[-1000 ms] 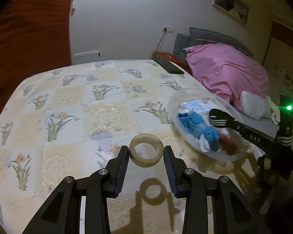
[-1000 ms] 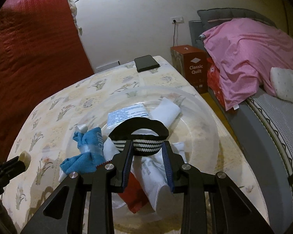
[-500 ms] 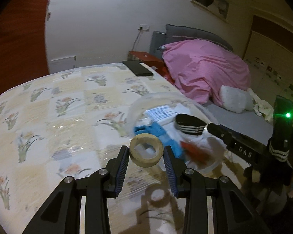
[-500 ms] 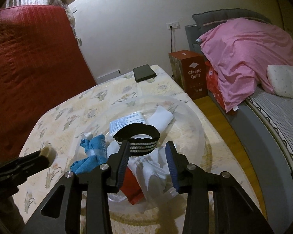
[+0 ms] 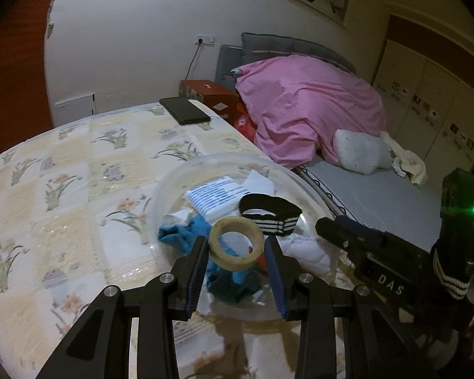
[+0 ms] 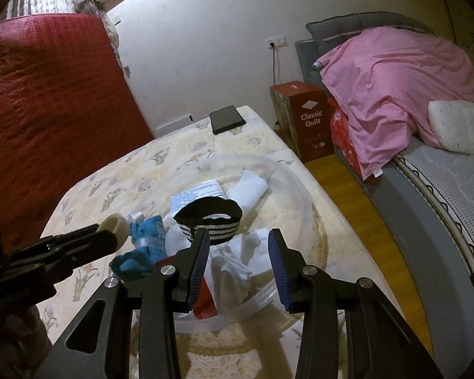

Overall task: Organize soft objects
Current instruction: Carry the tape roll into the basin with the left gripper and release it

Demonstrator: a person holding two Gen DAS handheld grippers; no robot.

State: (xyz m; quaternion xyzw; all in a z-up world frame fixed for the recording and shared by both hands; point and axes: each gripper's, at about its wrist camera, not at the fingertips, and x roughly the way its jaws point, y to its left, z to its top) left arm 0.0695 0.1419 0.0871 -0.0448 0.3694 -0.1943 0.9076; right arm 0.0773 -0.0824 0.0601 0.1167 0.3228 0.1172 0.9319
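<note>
A clear plastic bowl (image 5: 161,195) sits on the floral-covered surface (image 5: 63,189), near the edge that faces the bed (image 6: 452,183). Inside it lie a black headband with white stripes (image 5: 270,213), a blue cloth (image 5: 186,232), a white packet printed with blue text (image 5: 216,197), a folded white cloth (image 6: 248,188), crumpled white fabric (image 6: 233,268) and a bit of something red (image 6: 202,303).

The left tool (image 5: 237,257) grips a roll of beige tape (image 5: 237,243) between its blue-padded fingers (image 5: 197,268), closed onto the roll's sides, and holds it above the near part of the bowl, over the blue cloth. The right tool (image 6: 238,262) hangs over the bowl's near rim with its jaws spread wide and nothing between them; the headband lies in the bowl just beyond its fingertips, apart from them.

At the far end of the surface rests a dark phone (image 6: 226,119). Beyond the edge stands a red box marked "Classic Quilt" (image 6: 311,120), and a pink quilt (image 6: 395,94) is heaped on the bed beside a white pillow (image 6: 455,129)
</note>
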